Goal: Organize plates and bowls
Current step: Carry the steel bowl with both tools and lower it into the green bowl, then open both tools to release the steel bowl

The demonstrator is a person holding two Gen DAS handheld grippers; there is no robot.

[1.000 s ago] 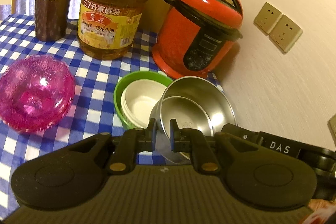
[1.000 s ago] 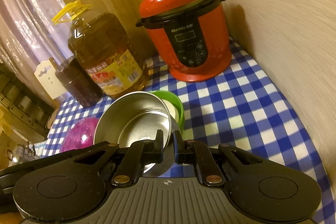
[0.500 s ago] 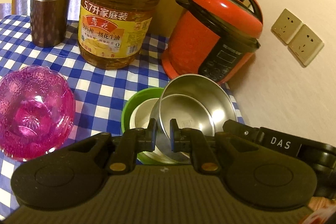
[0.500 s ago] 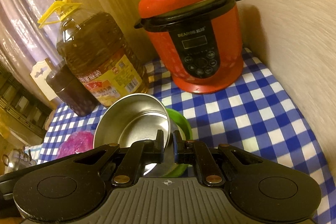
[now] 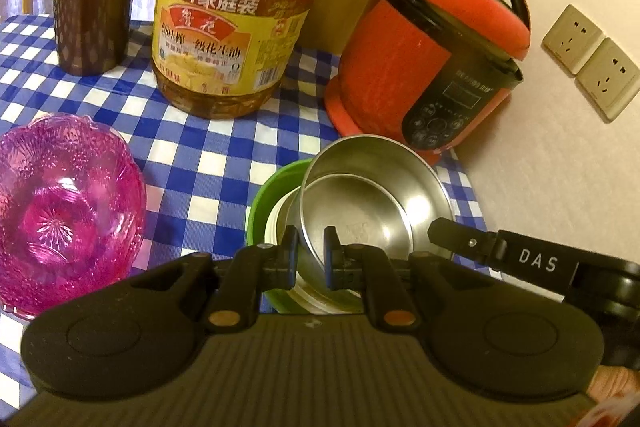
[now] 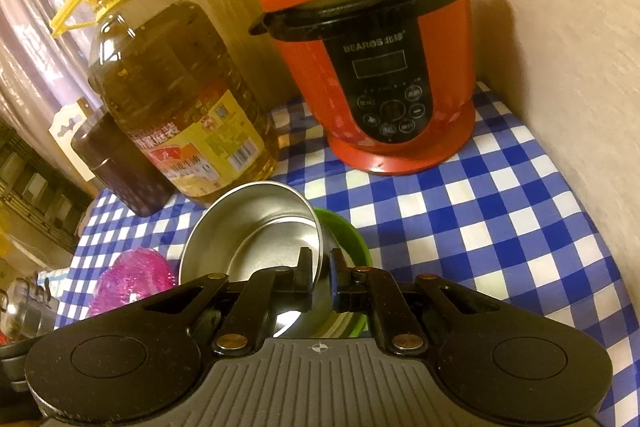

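In the left wrist view, the left gripper (image 5: pixel 311 254) pinches the near rim of the steel bowl (image 5: pixel 376 203), which hangs tilted over the green bowl (image 5: pixel 264 199) just ahead, not yet nested; the pink glass bowl (image 5: pixel 64 211) sits apart to its left, seemingly still to be stacked. In the right wrist view, the right gripper (image 6: pixel 321 279) pinches the same steel bowl's rim, above a blue checked tablecloth (image 6: pixel 500 227) with a red cooker (image 6: pixel 376 67) and oil bottle (image 6: pixel 176 107) beyond, against the wall.
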